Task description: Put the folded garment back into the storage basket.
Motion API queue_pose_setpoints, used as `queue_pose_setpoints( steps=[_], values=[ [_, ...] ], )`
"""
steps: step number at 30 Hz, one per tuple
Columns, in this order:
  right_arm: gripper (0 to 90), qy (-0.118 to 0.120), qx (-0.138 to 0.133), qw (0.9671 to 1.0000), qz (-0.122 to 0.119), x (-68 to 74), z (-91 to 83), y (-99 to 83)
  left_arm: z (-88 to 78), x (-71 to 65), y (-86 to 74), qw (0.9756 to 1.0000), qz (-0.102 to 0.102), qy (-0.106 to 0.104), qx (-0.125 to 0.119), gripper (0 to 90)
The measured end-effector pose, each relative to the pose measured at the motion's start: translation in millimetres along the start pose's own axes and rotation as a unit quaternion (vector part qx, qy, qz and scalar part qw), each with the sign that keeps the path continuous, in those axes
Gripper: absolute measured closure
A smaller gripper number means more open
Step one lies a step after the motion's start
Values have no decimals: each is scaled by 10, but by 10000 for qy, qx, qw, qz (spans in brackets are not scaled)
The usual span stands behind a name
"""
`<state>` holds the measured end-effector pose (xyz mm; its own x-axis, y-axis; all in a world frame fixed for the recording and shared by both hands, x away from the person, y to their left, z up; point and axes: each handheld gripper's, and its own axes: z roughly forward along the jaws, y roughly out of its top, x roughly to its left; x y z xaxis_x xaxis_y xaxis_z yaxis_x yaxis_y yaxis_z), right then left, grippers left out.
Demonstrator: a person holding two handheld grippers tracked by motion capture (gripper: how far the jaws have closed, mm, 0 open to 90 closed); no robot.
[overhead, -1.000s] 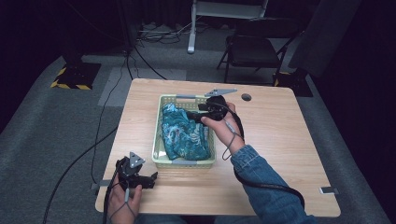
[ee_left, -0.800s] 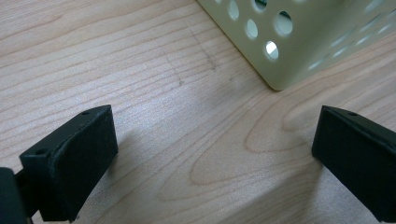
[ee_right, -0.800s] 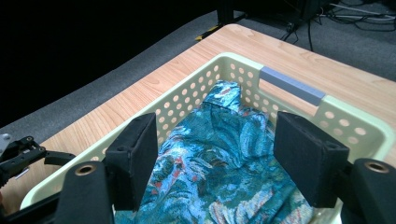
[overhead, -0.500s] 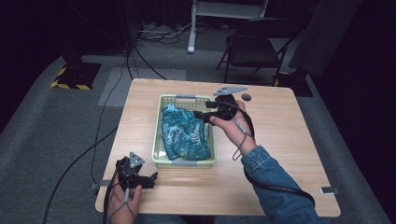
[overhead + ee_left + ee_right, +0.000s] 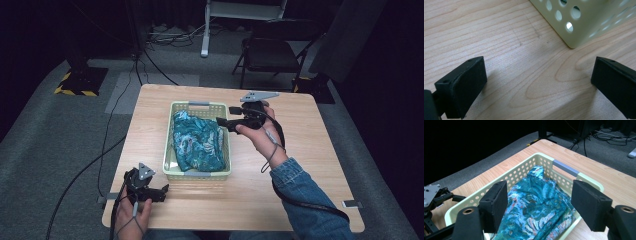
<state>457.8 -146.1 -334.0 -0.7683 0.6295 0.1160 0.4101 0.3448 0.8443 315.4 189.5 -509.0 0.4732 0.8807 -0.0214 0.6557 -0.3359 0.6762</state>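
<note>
Pale green perforated plastic basket (image 5: 200,172) sits mid-table on the light wood tabletop (image 5: 310,165), long axis running away from the person. A teal patterned cloth garment (image 5: 196,142) lies crumpled inside, filling most of the floor of it and staying below the rim; a fold reaches toward the far end by the grey handle strip (image 5: 199,104). Reads as a garment stowed in the basket, nothing draped over the sides.

Right gripper (image 5: 223,122): held above the basket's right wall, body roughly level, jaws pointing across toward the cloth. Jaws stand well apart with nothing between them; the cloth lies below, untouched. Forearm in a blue denim sleeve (image 5: 305,192) comes in from the near right corner, wrist cocked.

Left gripper (image 5: 162,190): resting low by the basket's near left corner, jaws wide and empty, aimed along the bare wood at that corner. Looks parked, out of the way.
</note>
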Motion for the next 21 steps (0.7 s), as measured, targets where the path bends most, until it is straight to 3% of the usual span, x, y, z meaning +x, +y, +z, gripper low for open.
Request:
queue_pose_setpoints(
  steps=[21],
  values=[
    [270, -144, -159, 9997, -91, -123, -355, -64, 0, 0, 0, 10000, -1, 0, -1, 3]
  ],
)
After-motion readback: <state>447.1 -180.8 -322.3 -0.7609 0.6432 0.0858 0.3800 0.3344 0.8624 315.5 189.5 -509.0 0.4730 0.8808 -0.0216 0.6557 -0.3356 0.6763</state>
